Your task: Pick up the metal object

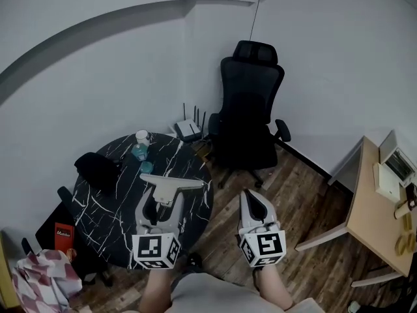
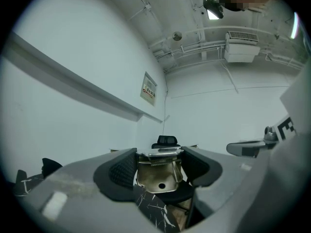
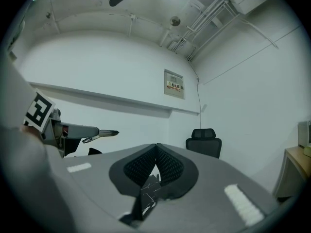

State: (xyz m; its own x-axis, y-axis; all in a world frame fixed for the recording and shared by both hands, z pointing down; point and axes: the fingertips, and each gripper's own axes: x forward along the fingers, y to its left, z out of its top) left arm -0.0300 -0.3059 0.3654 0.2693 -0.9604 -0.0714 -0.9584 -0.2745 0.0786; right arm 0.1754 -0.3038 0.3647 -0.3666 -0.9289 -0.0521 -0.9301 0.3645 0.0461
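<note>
Our left claw (image 2: 160,165) is clamped on the metal piece (image 2: 159,177), which sits between its pads with the table (image 1: 104,214) below. We should squeeze firmly and lift it level. Our right claw (image 3: 156,163) is pressed together, empty.

Left gripper (image 1: 161,205) grips the metal object (image 1: 172,184) between its jaws, the pale crossbar lying just beyond the tips, above the round black marble table (image 1: 104,207). Ahead and slightly left of this claw a clear bottle (image 1: 140,147) stands on the table; further left lies a black bundle (image 1: 98,169). Right gripper (image 1: 252,201), jaws drawn to a point with nothing in them, hangs beside the left one over wood floor (image 1: 306,194), with a black office chair (image 1: 247,119) ahead and a wooden desk (image 1: 374,217) well to its right.
</note>
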